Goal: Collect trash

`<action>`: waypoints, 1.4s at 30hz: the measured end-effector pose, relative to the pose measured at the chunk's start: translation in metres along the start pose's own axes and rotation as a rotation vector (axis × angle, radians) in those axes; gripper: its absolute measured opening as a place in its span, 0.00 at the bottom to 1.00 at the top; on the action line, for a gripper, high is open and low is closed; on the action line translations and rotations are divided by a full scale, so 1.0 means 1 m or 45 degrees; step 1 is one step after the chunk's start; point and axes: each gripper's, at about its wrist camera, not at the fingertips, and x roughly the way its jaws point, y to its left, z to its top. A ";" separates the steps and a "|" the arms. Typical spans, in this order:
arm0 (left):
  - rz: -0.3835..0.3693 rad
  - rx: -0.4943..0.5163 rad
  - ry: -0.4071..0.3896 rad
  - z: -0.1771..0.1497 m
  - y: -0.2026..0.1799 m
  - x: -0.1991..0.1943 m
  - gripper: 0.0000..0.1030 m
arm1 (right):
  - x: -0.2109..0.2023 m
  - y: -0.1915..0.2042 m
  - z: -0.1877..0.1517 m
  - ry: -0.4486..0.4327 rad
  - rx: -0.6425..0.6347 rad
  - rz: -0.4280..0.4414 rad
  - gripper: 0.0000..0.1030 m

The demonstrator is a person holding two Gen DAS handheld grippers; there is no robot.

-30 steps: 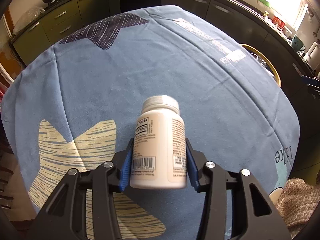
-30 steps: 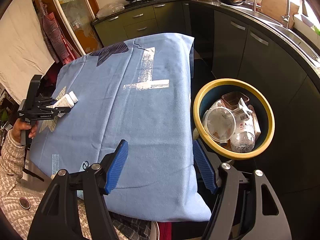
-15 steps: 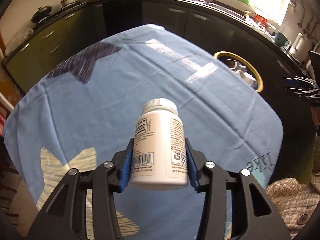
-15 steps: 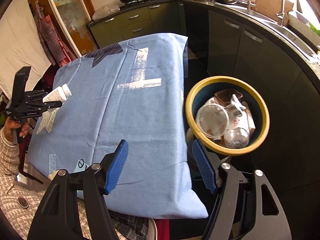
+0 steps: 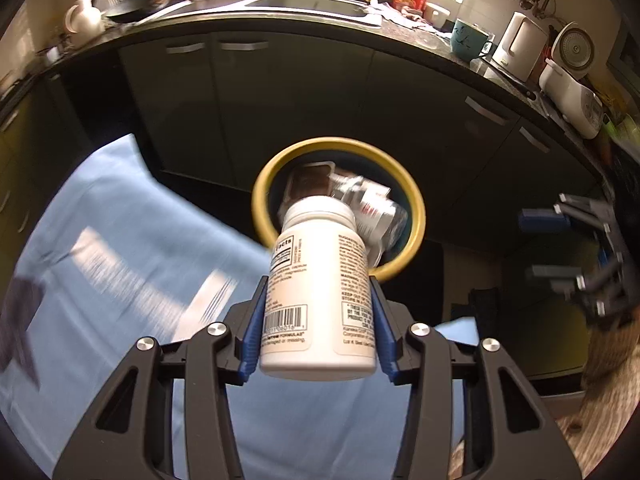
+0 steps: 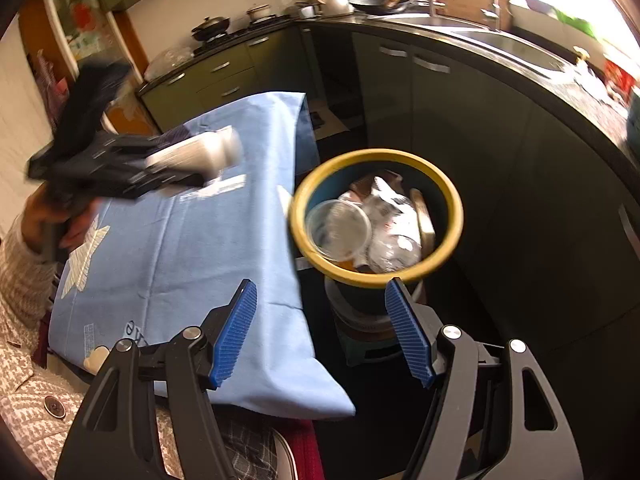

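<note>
My left gripper [image 5: 318,320] is shut on a white pill bottle [image 5: 318,292] with a white cap and printed label. It holds the bottle in the air above the blue tablecloth [image 5: 120,264], pointing at the yellow-rimmed trash bin [image 5: 414,208] beyond the table edge. In the right wrist view the bottle [image 6: 196,152] and left gripper [image 6: 120,168] show blurred over the cloth [image 6: 200,248], left of the bin [image 6: 376,276]. My right gripper [image 6: 320,332] is open and empty, near the table corner just short of the bin.
The bin holds a clear plastic cup [image 6: 338,230], crumpled wrappers [image 6: 390,216] and a brown tray [image 5: 310,182]. Dark kitchen cabinets [image 5: 280,92] and a counter with a sink [image 5: 312,4] curve behind it. The person's patterned sleeve [image 6: 20,280] is at left.
The left gripper has swung the bottle from over the middle of the table toward the bin, which now lies straight ahead. The right gripper has drifted slightly and stays open.
</note>
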 end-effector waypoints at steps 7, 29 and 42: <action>0.023 -0.003 0.117 0.071 -0.007 0.101 0.43 | -0.011 -0.039 -0.025 -0.019 0.101 0.011 0.65; 0.296 -0.127 -0.330 -0.060 -0.042 -0.048 0.94 | -0.003 -0.009 -0.039 -0.065 0.042 0.097 0.65; 0.760 -0.722 -0.653 -0.288 -0.034 -0.224 0.94 | -0.029 0.086 -0.036 -0.279 -0.213 0.056 0.77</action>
